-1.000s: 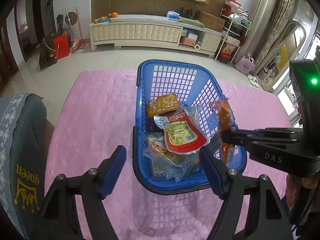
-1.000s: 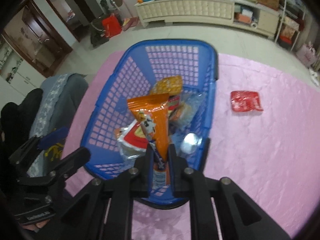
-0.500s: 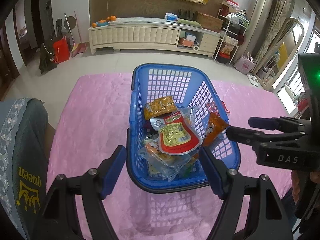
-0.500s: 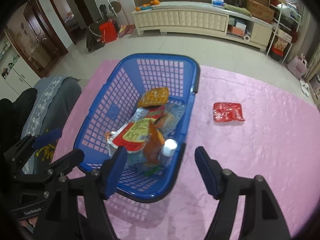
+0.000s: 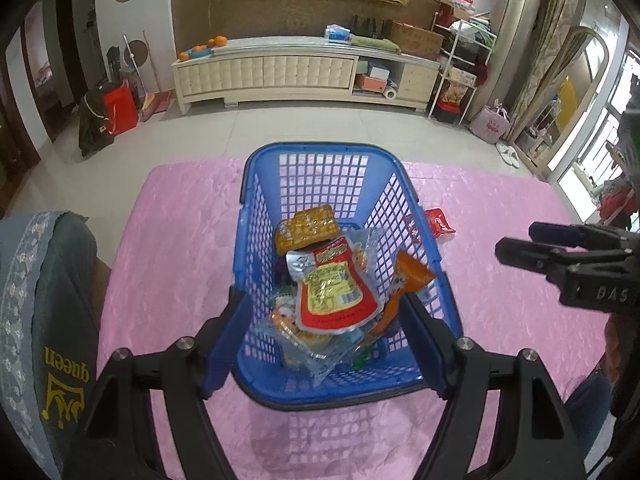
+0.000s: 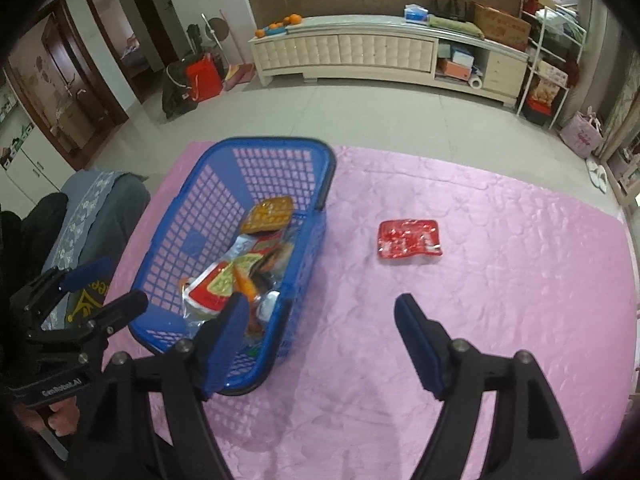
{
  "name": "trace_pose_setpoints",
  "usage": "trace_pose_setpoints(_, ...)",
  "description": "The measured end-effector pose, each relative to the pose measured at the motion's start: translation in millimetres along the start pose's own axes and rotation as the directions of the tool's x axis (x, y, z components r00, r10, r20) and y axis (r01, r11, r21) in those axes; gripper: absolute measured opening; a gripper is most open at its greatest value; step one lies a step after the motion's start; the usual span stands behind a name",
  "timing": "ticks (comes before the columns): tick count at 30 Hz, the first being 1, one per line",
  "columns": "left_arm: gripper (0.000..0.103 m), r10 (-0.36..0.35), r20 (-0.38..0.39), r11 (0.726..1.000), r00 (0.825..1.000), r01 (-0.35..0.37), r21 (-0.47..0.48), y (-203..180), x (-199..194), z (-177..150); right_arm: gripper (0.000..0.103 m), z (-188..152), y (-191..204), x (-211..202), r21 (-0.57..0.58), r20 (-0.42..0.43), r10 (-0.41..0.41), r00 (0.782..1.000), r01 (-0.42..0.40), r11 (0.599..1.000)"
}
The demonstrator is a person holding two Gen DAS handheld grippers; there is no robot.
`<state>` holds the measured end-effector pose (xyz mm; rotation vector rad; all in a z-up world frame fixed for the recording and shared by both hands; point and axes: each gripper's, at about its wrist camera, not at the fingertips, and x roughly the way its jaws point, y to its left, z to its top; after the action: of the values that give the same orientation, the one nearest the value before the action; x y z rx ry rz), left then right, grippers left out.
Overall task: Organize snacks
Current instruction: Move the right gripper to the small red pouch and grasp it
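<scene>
A blue plastic basket stands on the pink tablecloth and holds several snack packets. An orange packet leans against its right wall beside a red-and-yellow pouch. A red packet lies alone on the cloth, right of the basket. My left gripper hangs open above the basket's near end, holding nothing. My right gripper is over the basket's right rim and the cloth, its jaws opening with nothing between them.
A chair with a grey cover stands at the table's left edge. Bare pink cloth stretches right of the basket. Beyond the table's far edge are a tiled floor and a long white cabinet.
My right gripper opened and let go of the orange packet, which dropped into the basket. That gripper then rose and drew off to the right. The left view pulled back a little.
</scene>
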<state>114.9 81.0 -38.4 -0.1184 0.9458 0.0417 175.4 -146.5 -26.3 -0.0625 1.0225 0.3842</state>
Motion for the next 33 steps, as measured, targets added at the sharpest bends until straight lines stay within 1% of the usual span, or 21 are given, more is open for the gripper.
trace_pose_setpoints(2,0.074,0.003,-0.003,1.0,1.0,-0.003,0.016,-6,0,9,0.079,9,-7,-6,-0.003,0.009,-0.004,1.0,0.004,1.0)
trace_pose_setpoints(3,0.08,0.004,-0.006,1.0,1.0,-0.004,0.023,-10,1,12,0.08,13,-10,-8,-0.004,0.013,-0.006,1.0,0.006,1.0)
trace_pose_setpoints(4,0.081,0.005,-0.006,1.0,1.0,-0.005,0.029,-12,1,16,0.081,17,-14,-11,-0.005,0.019,-0.01,1.0,0.01,1.0)
trace_pose_setpoints(7,0.081,0.023,0.008,0.999,1.0,-0.024,0.048,-20,4,28,0.085,27,-25,-14,0.004,0.031,-0.016,0.999,0.016,1.0)
trace_pose_setpoints(9,0.081,0.035,-0.014,0.998,0.999,-0.035,0.046,-23,11,35,0.086,32,-31,-12,0.005,0.024,-0.023,0.999,0.023,1.0)
trace_pose_setpoints(12,0.081,0.031,-0.051,0.999,0.998,-0.029,0.033,-26,23,48,0.086,40,-43,-3,0.018,0.003,-0.025,1.0,0.025,1.0)
trace_pose_setpoints(13,0.081,0.027,-0.061,0.999,0.998,-0.025,0.03,-27,26,51,0.087,43,-47,1,0.022,-0.008,-0.027,1.0,0.027,0.999)
trace_pose_setpoints(16,0.082,0.021,-0.097,1.0,0.995,-0.018,0.025,-27,44,61,0.093,51,-62,24,0.031,-0.064,-0.066,0.996,0.068,0.997)
trace_pose_setpoints(19,0.082,0.039,-0.131,0.999,0.991,-0.038,0.009,-23,64,68,0.093,58,-73,45,0.045,-0.108,-0.06,0.992,0.065,0.997)
trace_pose_setpoints(21,0.082,0.032,-0.154,0.999,0.987,-0.034,-0.007,-21,77,72,0.093,62,-81,64,0.053,-0.137,-0.043,0.99,0.051,0.997)
trace_pose_setpoints(24,0.082,0.022,-0.182,0.999,0.983,-0.027,-0.025,-18,93,76,0.093,62,-87,83,0.053,-0.168,-0.041,0.985,0.051,0.997)
trace_pose_setpoints(26,0.082,0.02,-0.198,0.999,0.98,-0.028,-0.039,-16,104,79,0.093,62,-90,100,0.038,-0.206,-0.057,0.977,0.066,0.997)
trace_pose_setpoints(28,0.082,0.013,-0.214,0.999,0.977,-0.023,-0.046,-14,113,82,0.093,61,-93,112,0.02,-0.212,-0.077,0.974,0.083,0.996)
trace_pose_setpoints(33,0.082,0.019,-0.236,0.999,0.972,-0.03,-0.044,-11,135,87,0.093,60,-105,141,0.024,-0.253,-0.081,0.964,0.09,0.996)
